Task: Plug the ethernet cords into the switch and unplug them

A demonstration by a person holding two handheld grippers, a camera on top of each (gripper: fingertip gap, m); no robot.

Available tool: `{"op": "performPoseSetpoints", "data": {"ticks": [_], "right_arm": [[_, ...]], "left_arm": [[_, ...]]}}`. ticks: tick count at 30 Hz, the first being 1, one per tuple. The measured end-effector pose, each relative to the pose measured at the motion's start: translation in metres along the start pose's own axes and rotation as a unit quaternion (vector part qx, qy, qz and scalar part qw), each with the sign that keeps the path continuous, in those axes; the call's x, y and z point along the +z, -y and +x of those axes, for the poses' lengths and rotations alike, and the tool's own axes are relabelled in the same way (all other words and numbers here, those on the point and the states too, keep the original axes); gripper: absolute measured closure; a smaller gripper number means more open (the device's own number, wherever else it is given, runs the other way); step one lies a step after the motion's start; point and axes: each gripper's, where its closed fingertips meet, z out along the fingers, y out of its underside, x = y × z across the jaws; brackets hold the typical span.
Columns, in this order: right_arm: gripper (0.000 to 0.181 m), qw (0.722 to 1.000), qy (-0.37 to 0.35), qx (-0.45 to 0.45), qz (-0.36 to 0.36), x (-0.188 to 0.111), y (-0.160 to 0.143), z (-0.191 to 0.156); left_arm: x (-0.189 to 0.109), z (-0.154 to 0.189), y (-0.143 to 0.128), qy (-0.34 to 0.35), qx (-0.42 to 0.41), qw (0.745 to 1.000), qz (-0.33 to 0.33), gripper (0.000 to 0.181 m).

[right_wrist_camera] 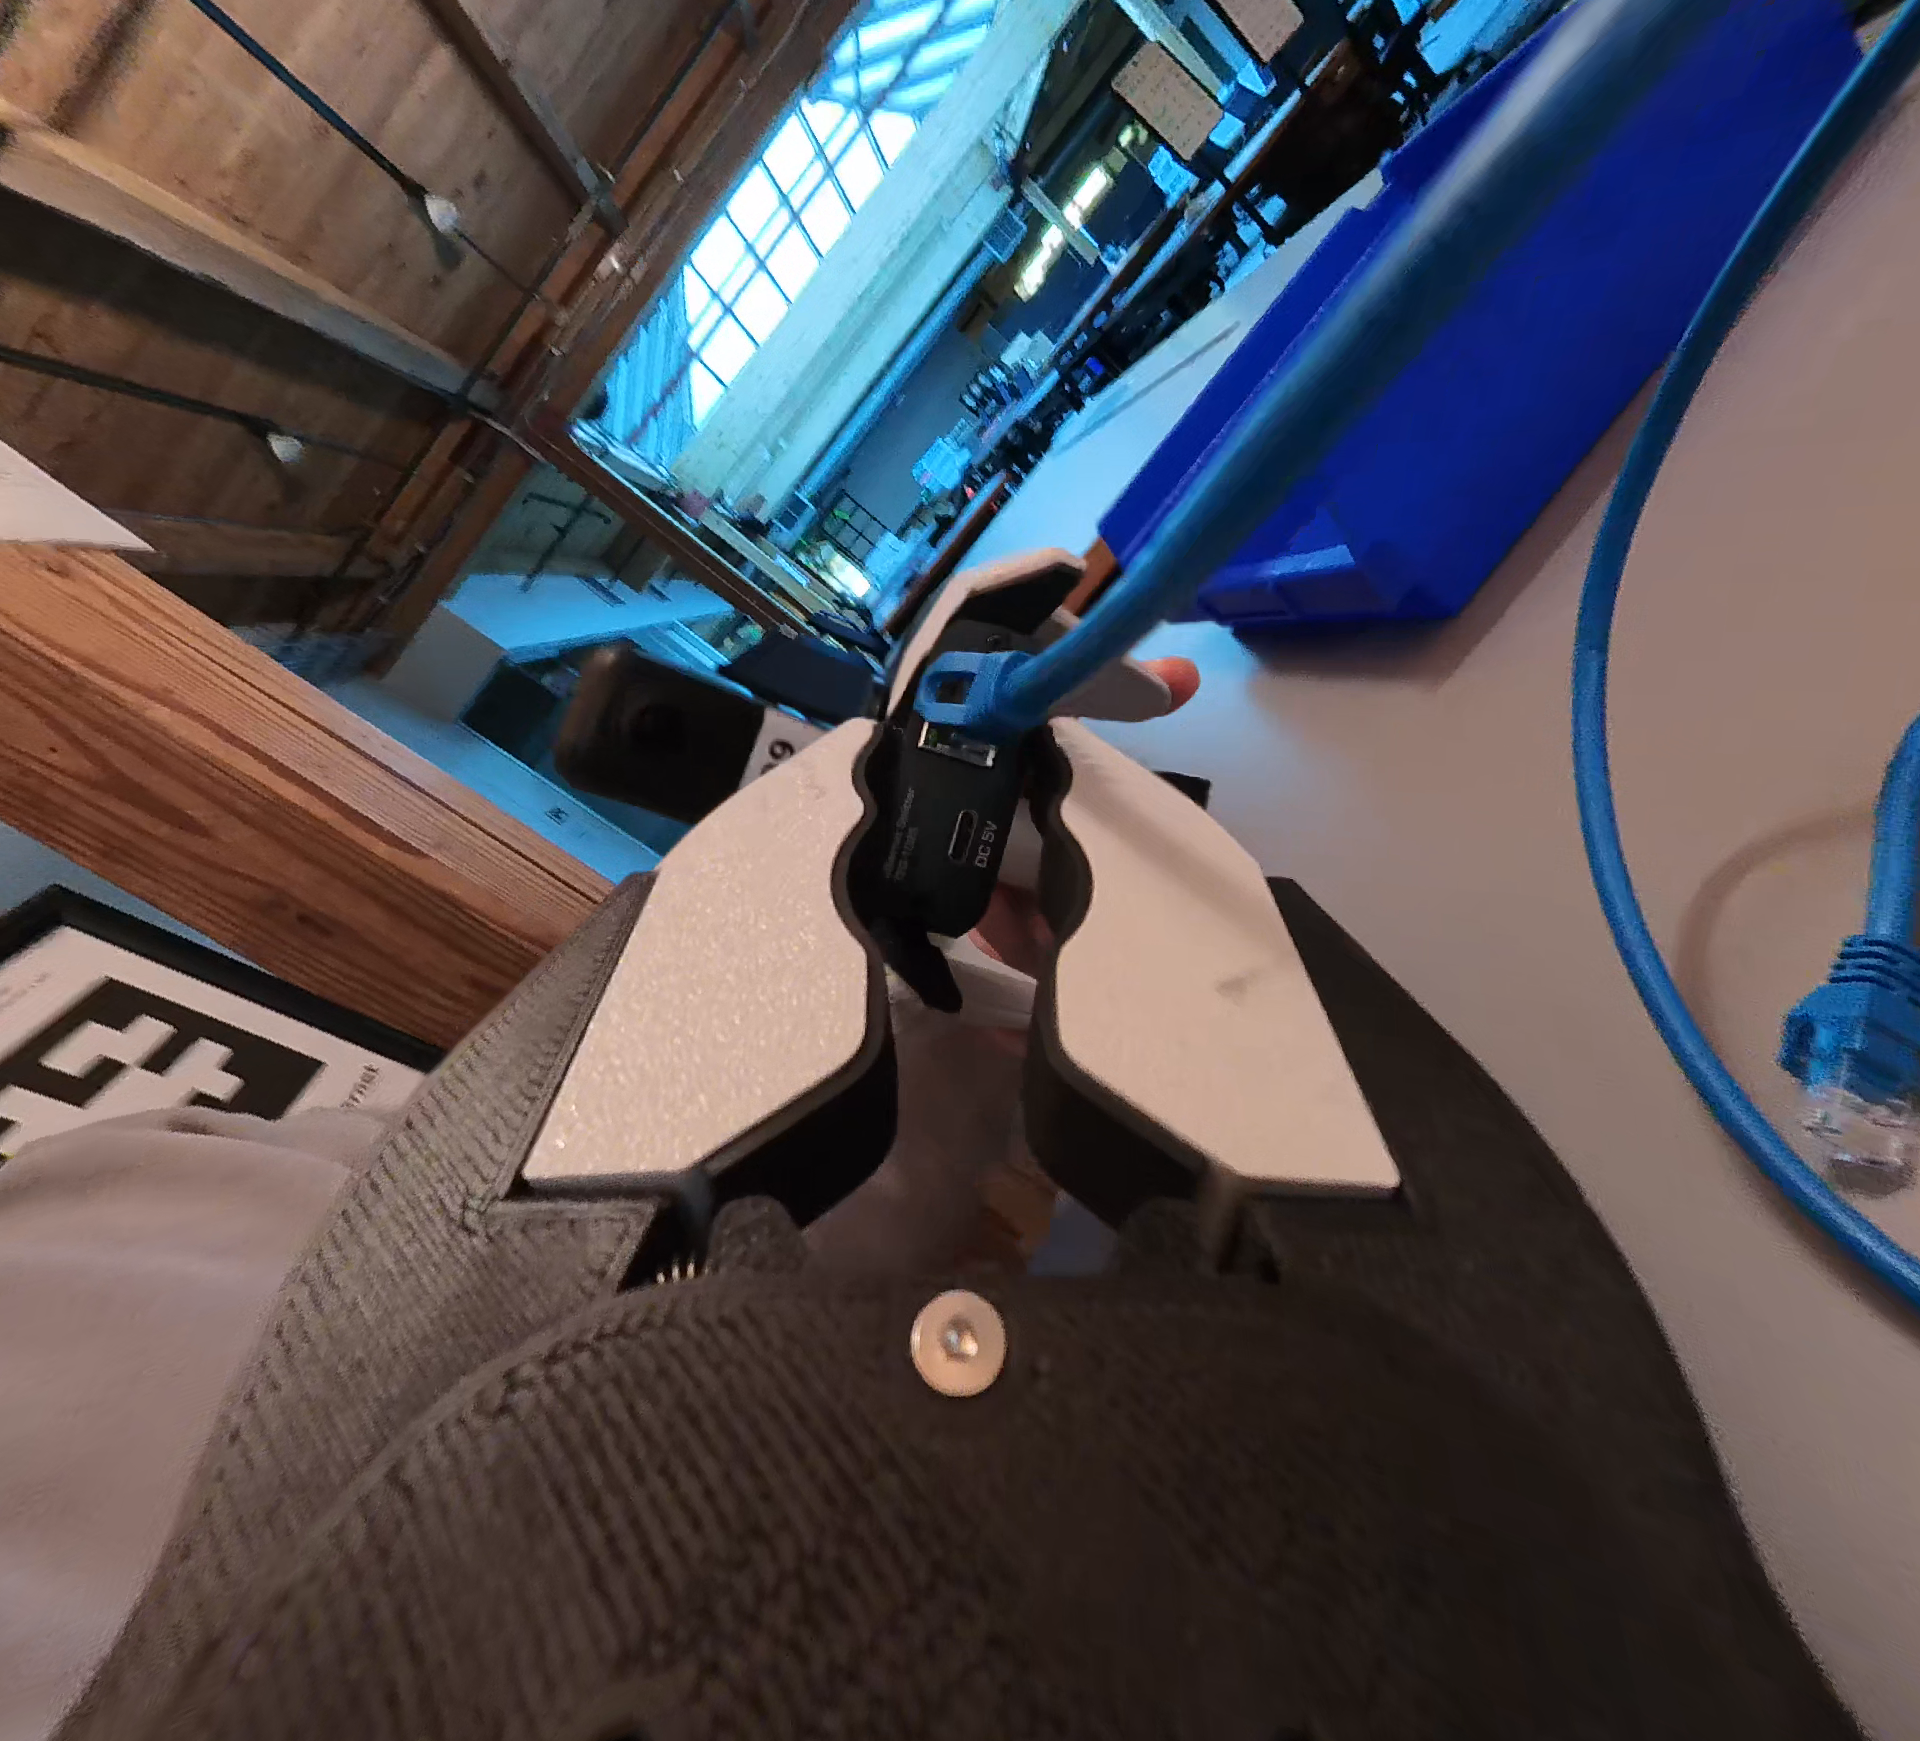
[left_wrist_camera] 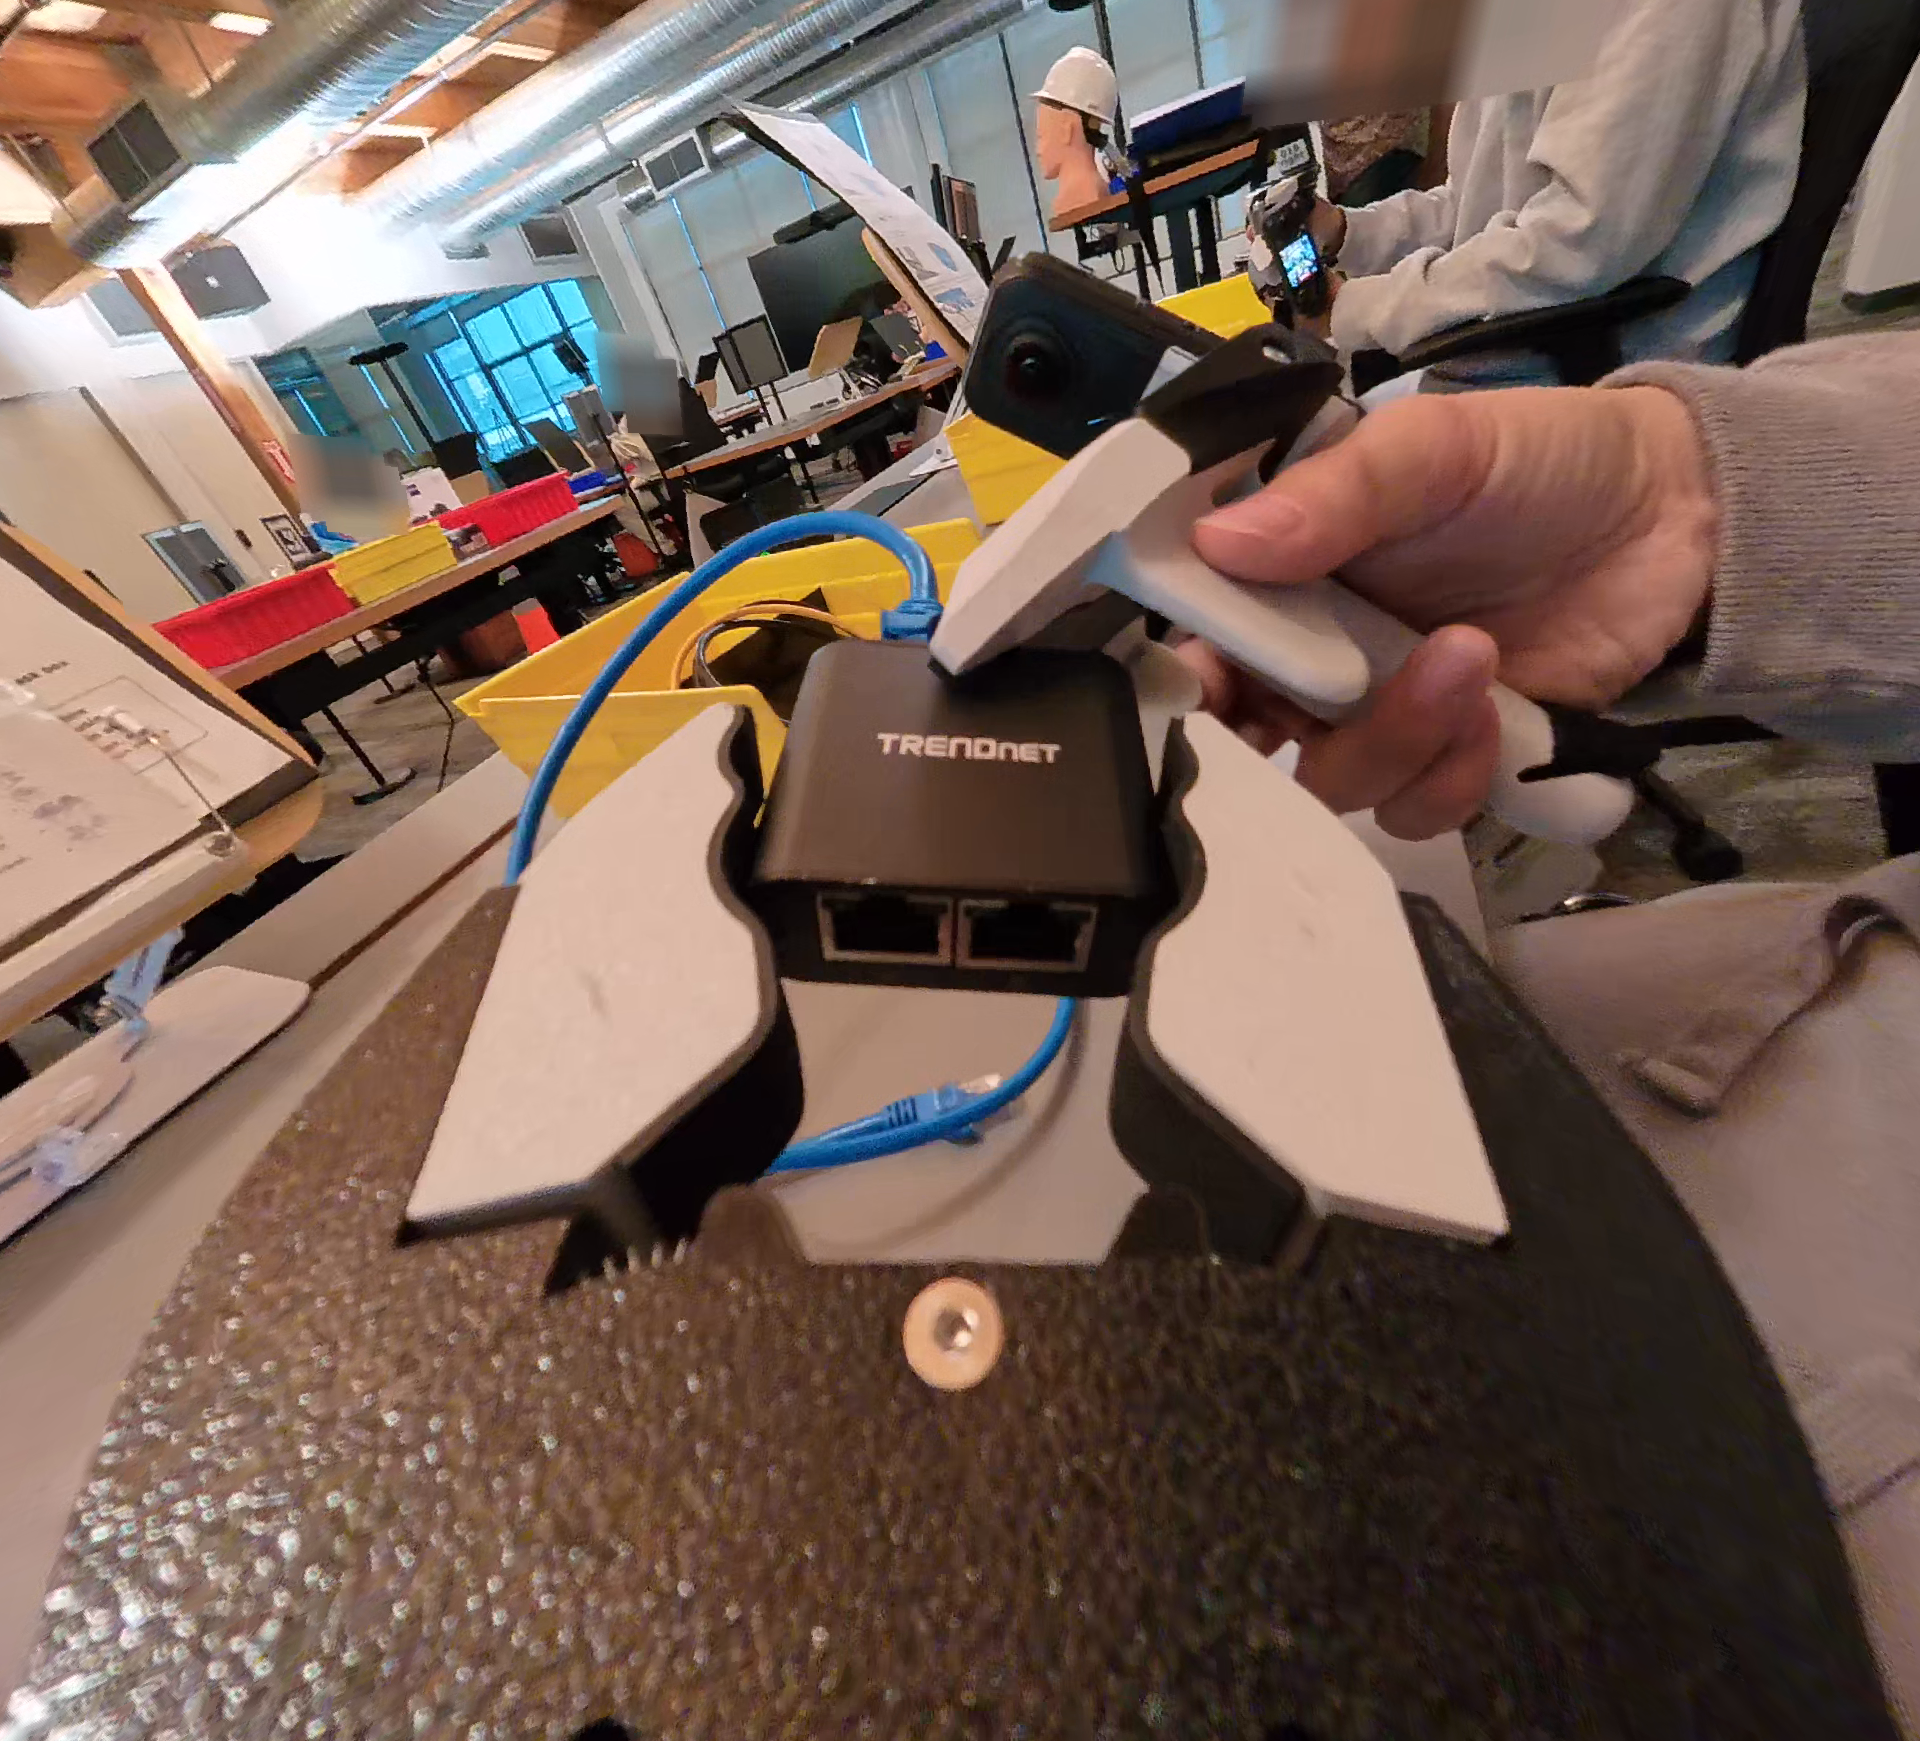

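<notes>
My left gripper point(left_wrist_camera: 961, 735) is shut on the sides of the black switch point(left_wrist_camera: 956, 818) and holds it above the table. Two empty ports face the left camera. My right gripper point(right_wrist_camera: 961, 741) comes in from the right point(left_wrist_camera: 951, 652), and its jaws are closed over the top and bottom of the switch's back end point(right_wrist_camera: 935, 850). A blue plug point(right_wrist_camera: 966, 683) sits at the back port just past my fingertips; I cannot tell if it is seated. It also shows in the left wrist view point(left_wrist_camera: 914, 616). Its blue cord point(left_wrist_camera: 582, 683) loops under the switch to a loose plug point(left_wrist_camera: 925, 1115) lying on the table point(right_wrist_camera: 1860, 1068).
Yellow bins point(left_wrist_camera: 623, 704) stand just behind the switch, and a blue bin point(right_wrist_camera: 1455, 403) sits farther along the pale table point(right_wrist_camera: 1351, 860). A paper on a stand point(left_wrist_camera: 125, 735) is at the left. A framed marker card point(right_wrist_camera: 156, 1068) lies near the right arm. A seated person point(left_wrist_camera: 1558, 164) is at the back right. Left and right tips are no more than a few centimetres apart.
</notes>
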Motion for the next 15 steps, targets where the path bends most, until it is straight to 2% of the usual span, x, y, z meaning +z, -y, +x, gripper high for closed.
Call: {"op": "performPoseSetpoints", "data": {"ticks": [5, 11, 15], "right_arm": [[0.157, 0.995, 0.023, 0.073, 0.062, 0.0032, 0.0025, 0.0014], [0.158, 0.993, 0.028, 0.088, 0.072, 0.0037, 0.0069, -0.0028], [0.158, 0.994, 0.021, 0.087, 0.069, 0.0028, 0.0064, 0.0001]], "left_arm": [[-0.0025, -0.0034, -0.0001, 0.02, 0.025, 0.999, 0.007, 0.108], [-0.0014, -0.0059, 0.0041, 0.035, 0.001, 0.999, 0.022, 0.107], [-0.0003, -0.0051, -0.0007, 0.025, -0.005, 1.0, 0.002, 0.107]]}}
